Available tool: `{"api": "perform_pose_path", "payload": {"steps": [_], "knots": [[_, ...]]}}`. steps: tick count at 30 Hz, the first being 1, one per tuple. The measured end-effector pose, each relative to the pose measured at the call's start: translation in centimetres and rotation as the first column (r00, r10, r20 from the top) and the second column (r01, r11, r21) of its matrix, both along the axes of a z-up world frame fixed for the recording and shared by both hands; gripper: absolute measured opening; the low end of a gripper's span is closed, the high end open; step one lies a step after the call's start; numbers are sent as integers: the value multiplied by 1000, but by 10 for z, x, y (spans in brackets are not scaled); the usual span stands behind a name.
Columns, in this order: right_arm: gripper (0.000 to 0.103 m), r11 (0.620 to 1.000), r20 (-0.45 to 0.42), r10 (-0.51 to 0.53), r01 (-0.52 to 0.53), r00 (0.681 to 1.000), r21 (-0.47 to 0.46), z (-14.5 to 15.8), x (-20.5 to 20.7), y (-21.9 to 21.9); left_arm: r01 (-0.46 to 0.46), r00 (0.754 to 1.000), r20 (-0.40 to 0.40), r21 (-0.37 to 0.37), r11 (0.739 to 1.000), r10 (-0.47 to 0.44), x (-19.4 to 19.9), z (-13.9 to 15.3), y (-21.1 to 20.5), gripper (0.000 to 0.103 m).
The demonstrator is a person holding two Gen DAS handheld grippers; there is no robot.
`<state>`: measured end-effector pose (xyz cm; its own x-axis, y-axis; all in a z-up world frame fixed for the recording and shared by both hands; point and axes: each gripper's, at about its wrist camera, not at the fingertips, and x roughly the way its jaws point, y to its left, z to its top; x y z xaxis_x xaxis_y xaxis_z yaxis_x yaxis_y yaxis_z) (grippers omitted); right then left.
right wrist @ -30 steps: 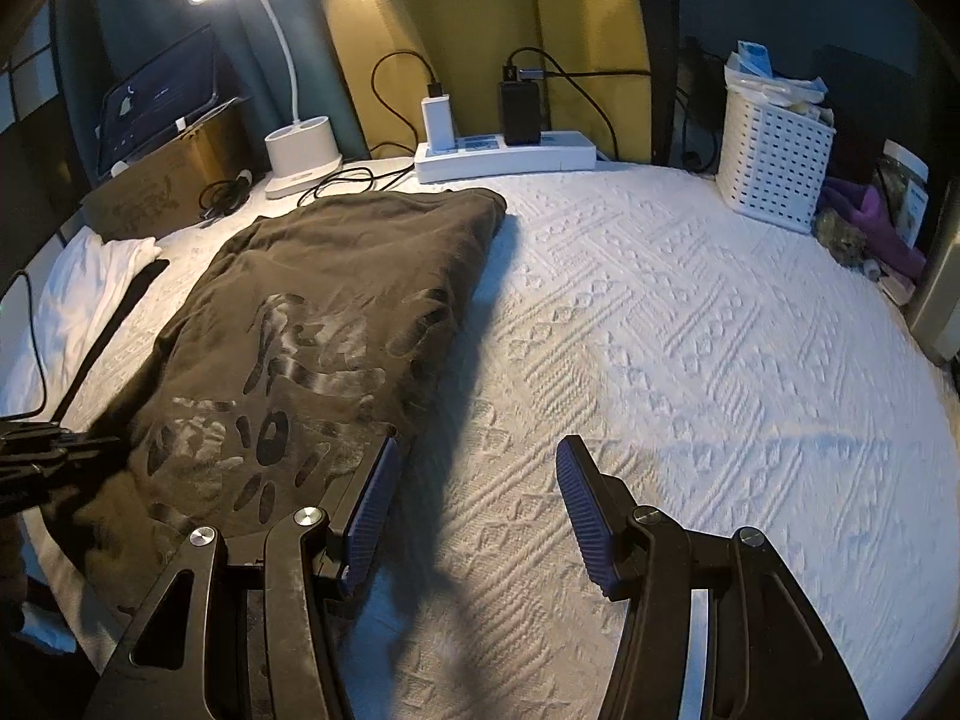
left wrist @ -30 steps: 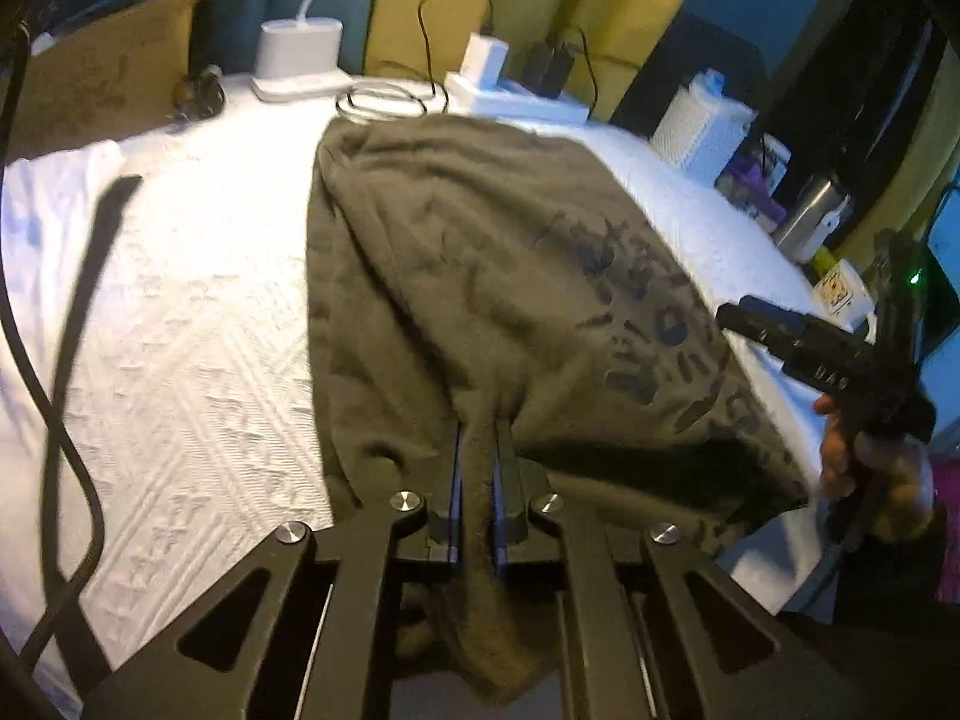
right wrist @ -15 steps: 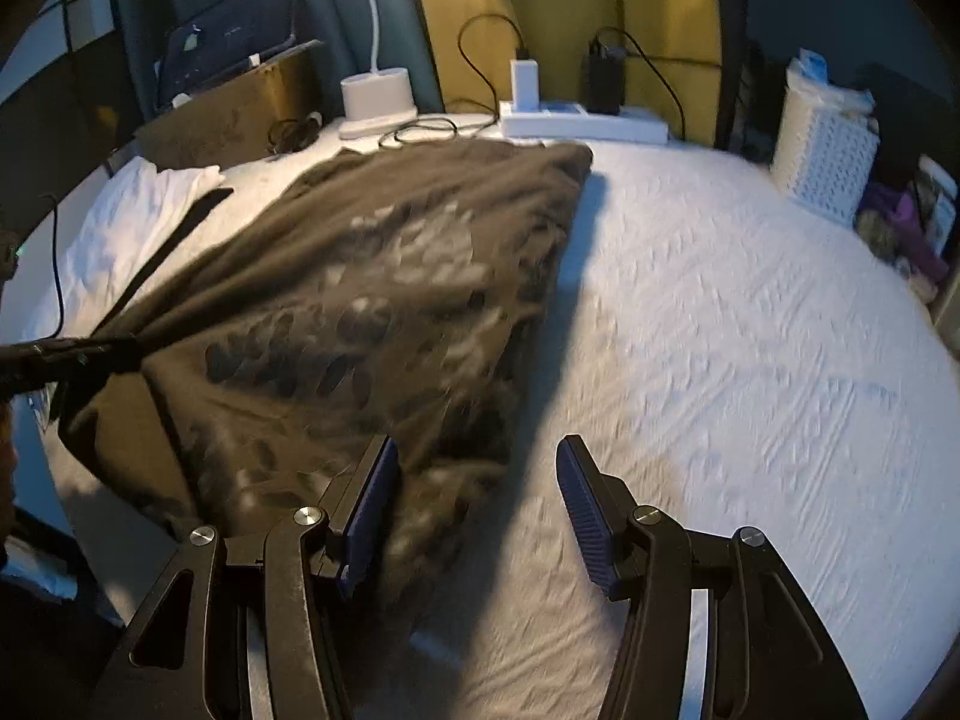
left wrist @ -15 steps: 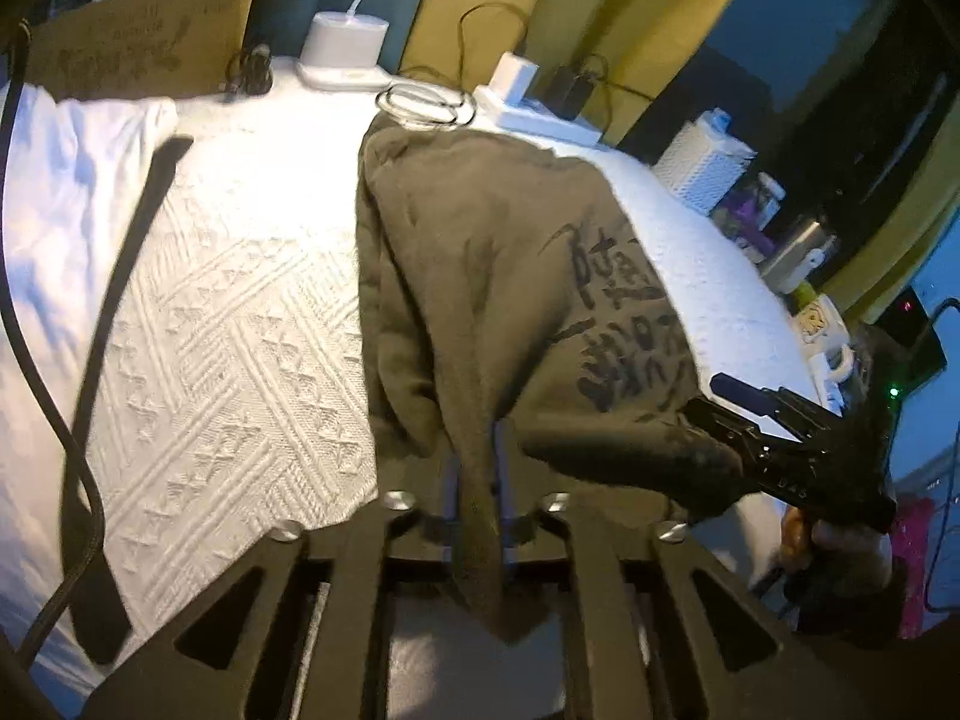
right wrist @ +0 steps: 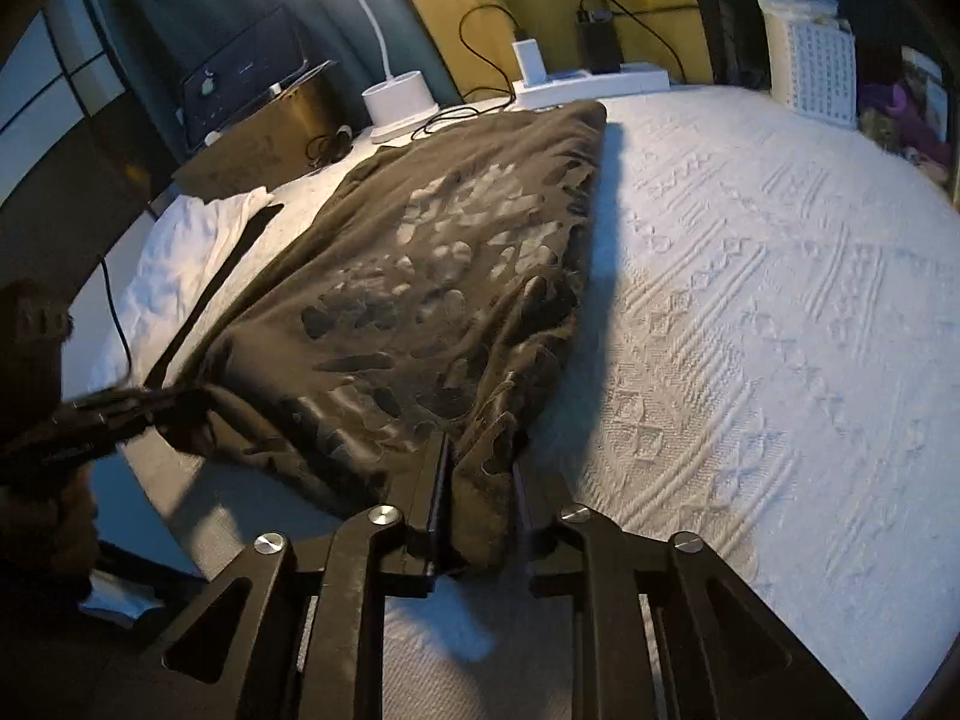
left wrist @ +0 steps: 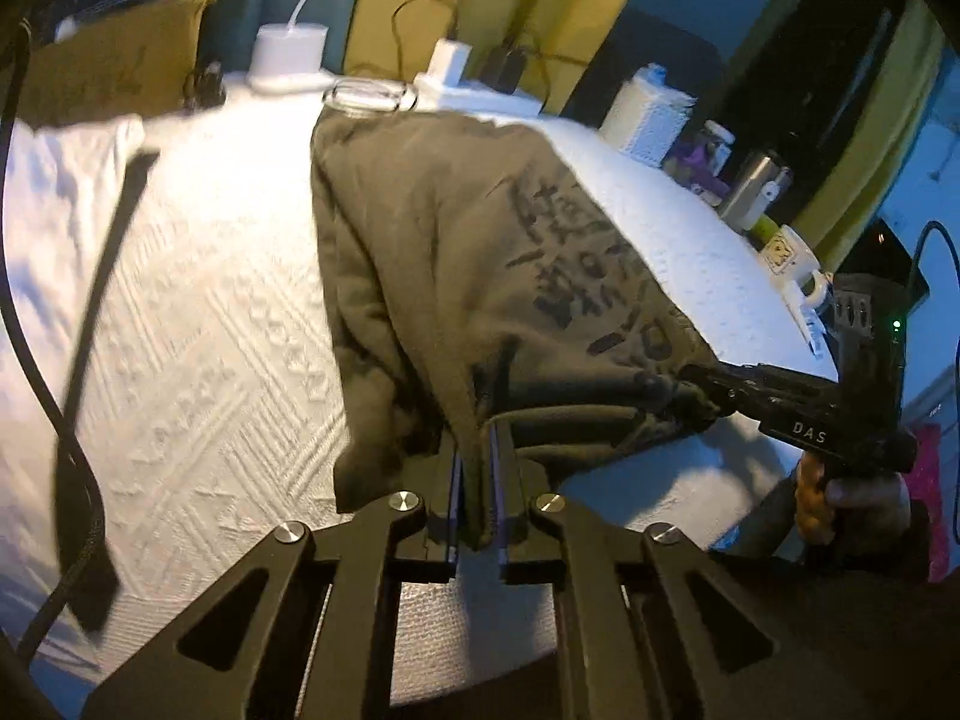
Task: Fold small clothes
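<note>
From my left wrist, my left gripper [left wrist: 475,480] is clamped on the near hem of the olive shirt [left wrist: 456,252], which lies lengthwise on the white bedspread [left wrist: 198,324]; pinching that corner lets me carry the edge.

From my right wrist, my right gripper [right wrist: 480,498] has just been closing, cloth bunched between its jaws, so both near corners lift together for the fold.
</note>
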<state>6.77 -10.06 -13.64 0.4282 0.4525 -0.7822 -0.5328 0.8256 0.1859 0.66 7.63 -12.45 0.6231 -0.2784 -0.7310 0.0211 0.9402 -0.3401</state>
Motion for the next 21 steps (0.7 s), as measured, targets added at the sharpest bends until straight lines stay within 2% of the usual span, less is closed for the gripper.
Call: {"api": "perform_pose_path", "payload": {"steps": [2, 6, 12, 14, 15, 16, 18, 19, 20, 21], "knots": [[16, 1000, 9, -7, 7, 1000, -29, 2, -5, 1, 4, 1000, -3, 22, 1000, -4, -1, 0, 1, 5], [16, 995, 42, -38, 42, 998, -94, -8, -16, 0, 1, 998, -60, 26, 1000, 0, 1, -21, 7, 5], [18, 982, 121, -45, 67, 992, -178, -9, -34, -1, 10, 998, -62, 20, 1000, -9, -8, -24, 14, 6], [24, 977, 131, -50, 76, 990, -201, -8, -35, -2, 1, 997, -71, 27, 1000, 1, -10, -23, 16, 11], [31, 971, 138, -60, 89, 989, -220, -8, -34, -3, 0, 997, -78, 27, 1000, 2, -11, -23, 17, 11], [44, 967, 145, -69, 102, 987, -234, -7, -35, -5, 0, 996, -84, 24, 1000, 2, -12, -22, 20, 11], [59, 961, 138, -93, 125, 986, -246, -7, -31, -13, -10, 996, -92, 42, 999, 14, -13, -18, 25, 11], [60, 964, 121, -94, 121, 988, -237, -6, -30, -17, -22, 995, -95, 58, 998, 28, -15, -15, 30, 14], [60, 966, 111, -92, 116, 990, -233, -5, -28, -20, -29, 995, -96, 60, 998, 35, -16, -13, 34, 28], [60, 965, 110, -87, 111, 990, -239, -4, -27, -22, -47, 994, -91, 70, 996, 53, -17, -9, 40, 33]]}}
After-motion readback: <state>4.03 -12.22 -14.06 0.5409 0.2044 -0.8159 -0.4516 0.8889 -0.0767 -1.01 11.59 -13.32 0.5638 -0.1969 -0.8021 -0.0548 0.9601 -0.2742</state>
